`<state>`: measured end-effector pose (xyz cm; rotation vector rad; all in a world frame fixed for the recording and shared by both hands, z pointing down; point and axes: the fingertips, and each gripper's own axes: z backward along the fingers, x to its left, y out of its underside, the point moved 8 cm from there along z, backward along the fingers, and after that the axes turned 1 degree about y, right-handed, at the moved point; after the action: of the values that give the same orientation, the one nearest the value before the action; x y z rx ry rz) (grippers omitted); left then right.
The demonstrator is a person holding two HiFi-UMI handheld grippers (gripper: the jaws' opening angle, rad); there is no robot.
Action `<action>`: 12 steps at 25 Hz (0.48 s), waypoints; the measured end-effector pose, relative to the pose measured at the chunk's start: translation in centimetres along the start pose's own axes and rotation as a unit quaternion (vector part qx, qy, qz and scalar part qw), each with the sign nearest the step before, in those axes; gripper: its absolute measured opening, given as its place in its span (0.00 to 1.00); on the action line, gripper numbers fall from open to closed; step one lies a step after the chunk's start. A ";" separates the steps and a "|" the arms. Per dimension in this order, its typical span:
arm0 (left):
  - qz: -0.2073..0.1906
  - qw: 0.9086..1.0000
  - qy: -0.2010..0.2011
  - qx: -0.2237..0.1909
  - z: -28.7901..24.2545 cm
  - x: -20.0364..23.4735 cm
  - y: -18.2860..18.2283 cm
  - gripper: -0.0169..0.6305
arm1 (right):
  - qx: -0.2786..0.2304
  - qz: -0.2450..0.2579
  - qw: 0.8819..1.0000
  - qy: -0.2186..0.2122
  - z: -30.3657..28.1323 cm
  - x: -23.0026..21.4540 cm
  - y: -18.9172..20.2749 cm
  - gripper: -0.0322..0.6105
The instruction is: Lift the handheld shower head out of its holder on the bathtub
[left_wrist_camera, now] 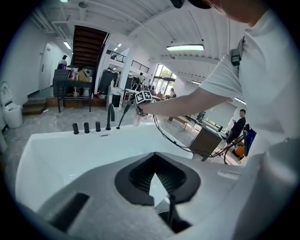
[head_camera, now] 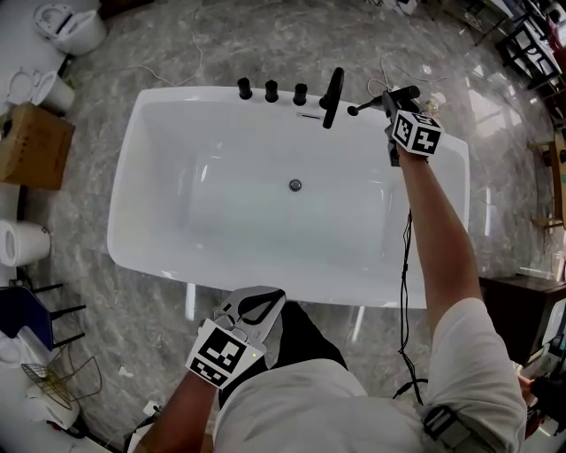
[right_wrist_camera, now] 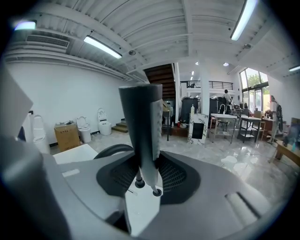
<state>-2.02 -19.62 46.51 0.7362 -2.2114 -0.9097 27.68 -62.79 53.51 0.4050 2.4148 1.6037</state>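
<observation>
The black handheld shower head [head_camera: 370,105] is clear of the white bathtub's [head_camera: 159,115] far rim, slanting above the far right corner. My right gripper [head_camera: 391,102] is shut on its handle. In the right gripper view the dark handle [right_wrist_camera: 140,126] stands upright between the pads. The left gripper view shows the shower head [left_wrist_camera: 123,115] as a slanted black rod beside the spout [left_wrist_camera: 110,117]. My left gripper [head_camera: 252,299] hovers over the tub's near rim, jaws together with nothing in them [left_wrist_camera: 153,172].
Three black knobs [head_camera: 271,90] and a black spout [head_camera: 332,95] line the far rim. A black hose or cable [head_camera: 407,265] hangs along the right arm to the floor. Cardboard box [head_camera: 31,146] and toilets [head_camera: 71,26] at left; dark cabinet [head_camera: 522,310] at right.
</observation>
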 end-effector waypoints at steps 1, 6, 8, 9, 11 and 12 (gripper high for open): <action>-0.002 1.000 0.001 0.000 0.2 -0.1 0.0 0.04 | -0.003 0.003 1.000 0.000 0.6 0.1 -0.5 0.28; -0.012 1.000 0.009 -0.001 1.2 -0.9 0.0 0.04 | -0.022 0.010 1.000 -0.007 4.2 1.0 -3.2 0.28; -0.016 1.000 0.015 -0.002 1.6 -1.2 0.0 0.04 | -0.030 0.015 0.999 -0.010 5.9 1.5 -4.3 0.28; -0.019 1.000 0.017 -0.002 1.8 -1.4 0.0 0.04 | -0.034 0.019 0.999 -0.012 6.7 1.8 -4.8 0.28; -0.025 0.999 0.019 -0.003 2.3 -1.6 0.0 0.04 | -0.040 0.027 0.999 -0.016 8.1 2.5 -5.8 0.28; -0.027 0.999 0.020 -0.004 2.5 -1.7 -0.1 0.04 | -0.043 0.031 0.998 -0.018 8.7 2.8 -6.2 0.28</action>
<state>-2.71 -17.44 44.45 0.8079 -2.1605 -0.9230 27.22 -56.62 44.37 0.4928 2.3183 1.7038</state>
